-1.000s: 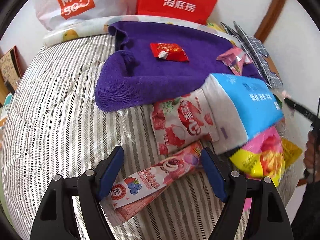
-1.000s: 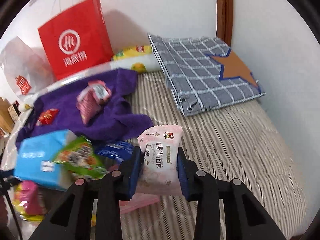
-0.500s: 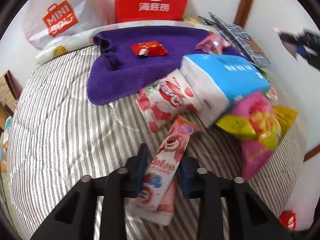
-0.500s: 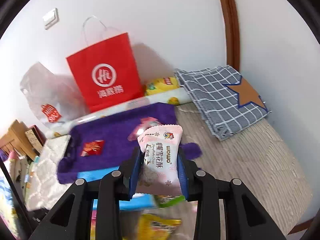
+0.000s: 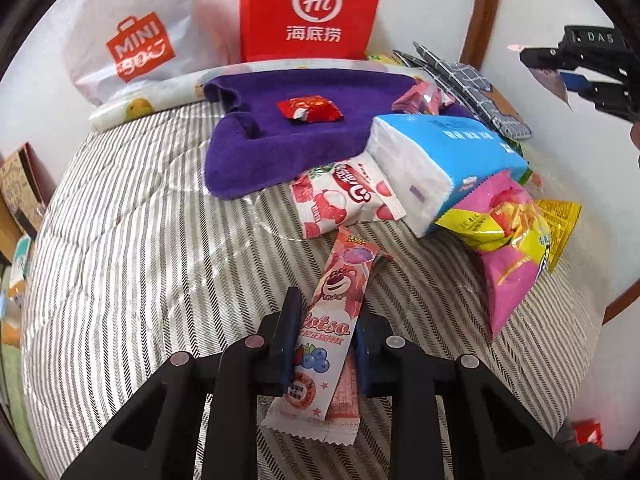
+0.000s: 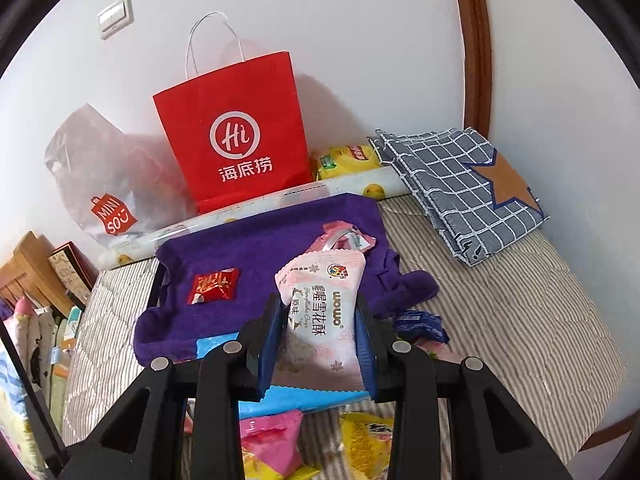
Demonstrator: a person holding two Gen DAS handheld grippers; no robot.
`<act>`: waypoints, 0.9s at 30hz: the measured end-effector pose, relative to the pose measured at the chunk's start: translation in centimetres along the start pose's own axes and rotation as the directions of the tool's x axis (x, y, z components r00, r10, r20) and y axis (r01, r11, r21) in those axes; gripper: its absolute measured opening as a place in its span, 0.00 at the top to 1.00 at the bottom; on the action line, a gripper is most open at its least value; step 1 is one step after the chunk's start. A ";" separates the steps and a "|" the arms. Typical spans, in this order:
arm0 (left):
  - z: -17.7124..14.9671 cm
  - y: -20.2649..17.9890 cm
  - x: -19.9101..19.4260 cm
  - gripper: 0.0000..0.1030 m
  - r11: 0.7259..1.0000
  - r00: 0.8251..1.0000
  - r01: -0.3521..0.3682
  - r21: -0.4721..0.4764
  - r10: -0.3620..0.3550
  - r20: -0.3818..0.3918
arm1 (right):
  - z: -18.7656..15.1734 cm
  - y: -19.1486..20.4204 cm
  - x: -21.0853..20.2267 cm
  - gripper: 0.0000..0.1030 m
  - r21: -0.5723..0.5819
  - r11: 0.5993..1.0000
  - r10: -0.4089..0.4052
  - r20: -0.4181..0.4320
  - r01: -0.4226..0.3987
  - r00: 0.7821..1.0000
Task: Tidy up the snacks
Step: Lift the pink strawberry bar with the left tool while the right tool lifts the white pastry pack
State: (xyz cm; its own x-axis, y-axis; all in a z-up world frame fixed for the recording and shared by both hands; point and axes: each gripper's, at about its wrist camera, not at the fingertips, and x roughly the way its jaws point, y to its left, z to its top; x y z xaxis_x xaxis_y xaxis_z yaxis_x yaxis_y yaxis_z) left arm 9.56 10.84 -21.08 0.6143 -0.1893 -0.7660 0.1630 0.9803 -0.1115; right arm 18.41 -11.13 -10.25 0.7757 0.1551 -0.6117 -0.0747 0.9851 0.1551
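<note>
The left gripper (image 5: 326,340) is clamped narrowly on a long pink snack stick (image 5: 328,328) printed with a bear, which lies along the striped bedspread (image 5: 120,260) with both ends sticking past the pads. The right gripper (image 6: 320,340) is closed on a pale pink snack packet (image 6: 320,308), held upright above the purple towel (image 6: 260,248). A small red candy (image 6: 214,285) lies on that towel, in front of the red paper bag (image 6: 236,136).

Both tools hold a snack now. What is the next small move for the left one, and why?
Probably lift the Lotso stick pack toward the purple towel. The left tool is shut on it, while its lower end lies on the striped bedding.
</note>
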 end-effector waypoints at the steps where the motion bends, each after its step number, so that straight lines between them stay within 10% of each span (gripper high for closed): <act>1: 0.0 0.0 0.0 0.77 1.000 1.000 0.003 -0.002 -0.003 0.004 | 0.0 0.3 0.1 0.69 -0.007 1.000 -0.008 -0.002 0.008 1.000; 27: -0.4 -0.6 -0.3 0.76 1.000 1.000 -0.015 -0.018 0.015 0.018 | 0.9 0.9 -2.2 0.69 0.057 0.998 0.034 0.046 -0.036 0.998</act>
State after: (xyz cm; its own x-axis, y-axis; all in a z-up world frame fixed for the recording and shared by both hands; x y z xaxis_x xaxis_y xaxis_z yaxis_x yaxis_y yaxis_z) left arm 8.96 10.36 -21.08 0.6305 -0.1755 -0.7561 0.1402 0.9838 -0.1114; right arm 17.24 -10.63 -8.04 0.8010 0.1847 -0.5695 -0.0672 0.9729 0.2210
